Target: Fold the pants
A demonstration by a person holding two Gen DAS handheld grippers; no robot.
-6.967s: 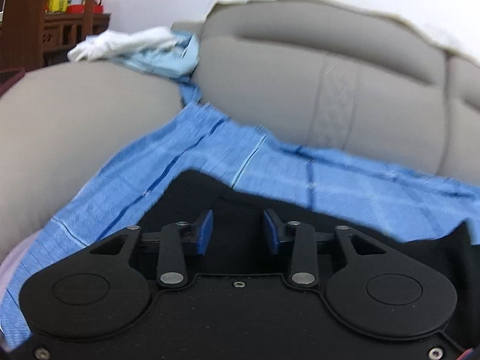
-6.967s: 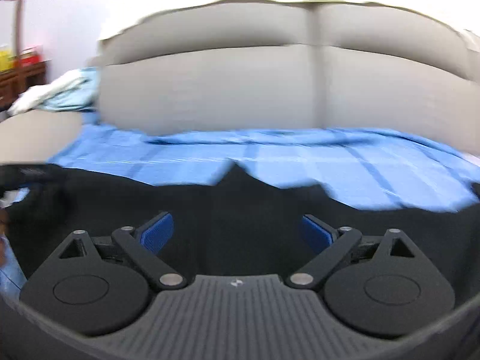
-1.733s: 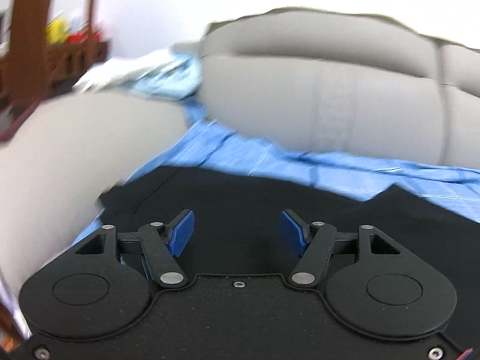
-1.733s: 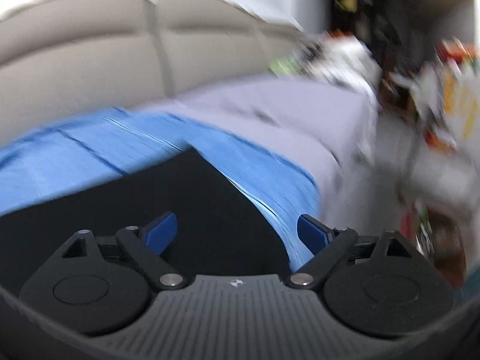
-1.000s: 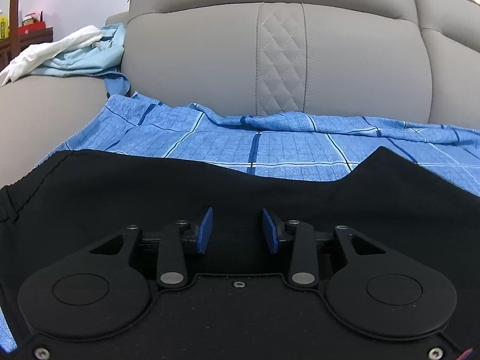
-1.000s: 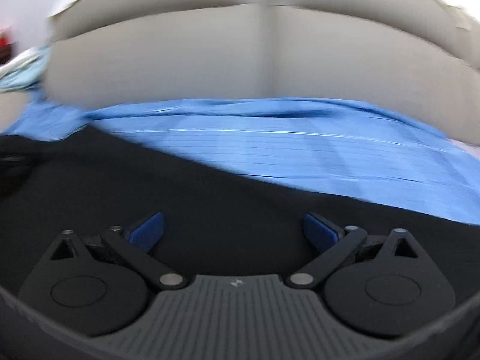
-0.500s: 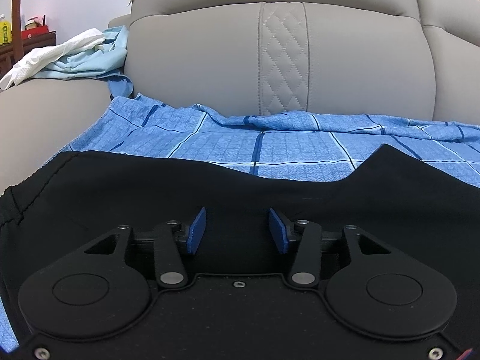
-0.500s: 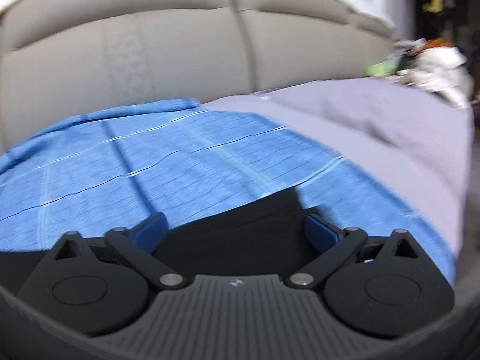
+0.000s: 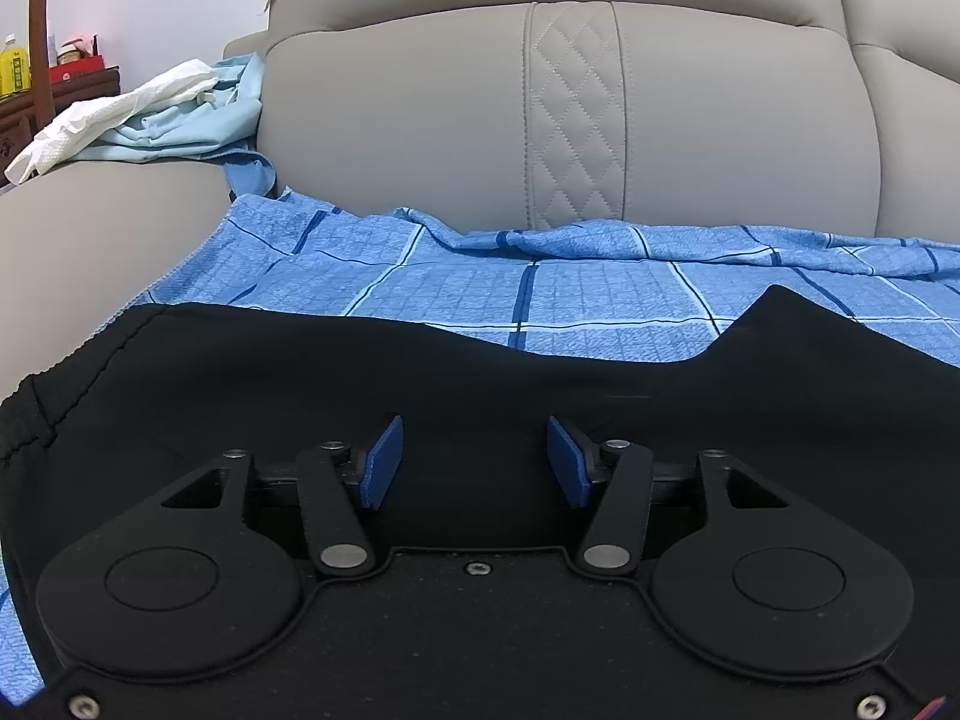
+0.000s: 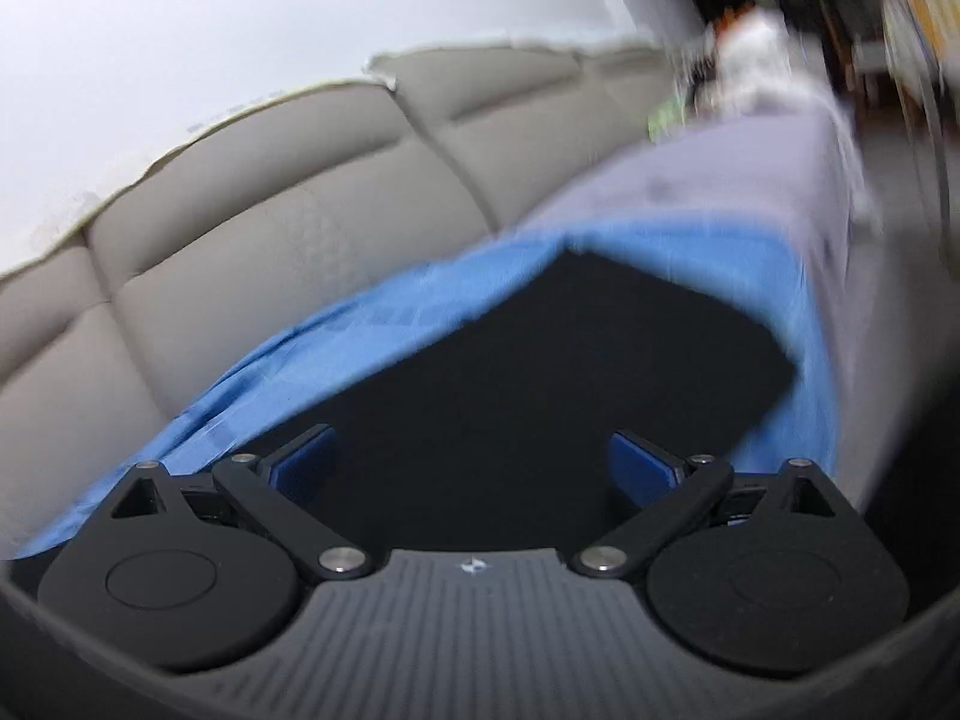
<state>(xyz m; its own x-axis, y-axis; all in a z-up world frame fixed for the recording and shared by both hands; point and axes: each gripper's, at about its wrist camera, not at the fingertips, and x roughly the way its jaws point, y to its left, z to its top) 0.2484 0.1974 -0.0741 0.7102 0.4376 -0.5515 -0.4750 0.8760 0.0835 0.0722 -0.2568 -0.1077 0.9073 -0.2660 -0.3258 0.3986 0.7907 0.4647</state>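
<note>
The black pants (image 9: 420,372) lie spread flat on a blue checked sheet (image 9: 540,288) that covers the seat of a grey sofa (image 9: 420,108). The left gripper (image 9: 474,462) sits low over the dark cloth, its jaws parted to a middling gap with nothing between the blue pads (image 9: 379,461); black fabric fills the space under and ahead of the jaws. Off to the left of the jaws the gathered waistband (image 9: 30,414) shows at the edge of the pants, near the sofa arm. Past the jaws the far edge of the pants runs across the sheet, with a raised notch toward the right. Beyond that stands the sofa back, marked by a quilted diamond strip (image 9: 576,114). A heap of white and pale blue clothes (image 9: 156,114) rests on the sofa arm, far to the left of the jaws.

The right gripper (image 10: 474,468) has its jaws spread wide and empty, also above black cloth. This view is blurred (fine detail cannot be made out). Ahead of the jaws and to the right the pants (image 10: 570,360) end in a squared-off edge on the sheet (image 10: 390,312), and a grey-lilac cover (image 10: 720,180) lies beyond it. The sofa back (image 10: 270,228) slants across the upper left of the jaws.
</note>
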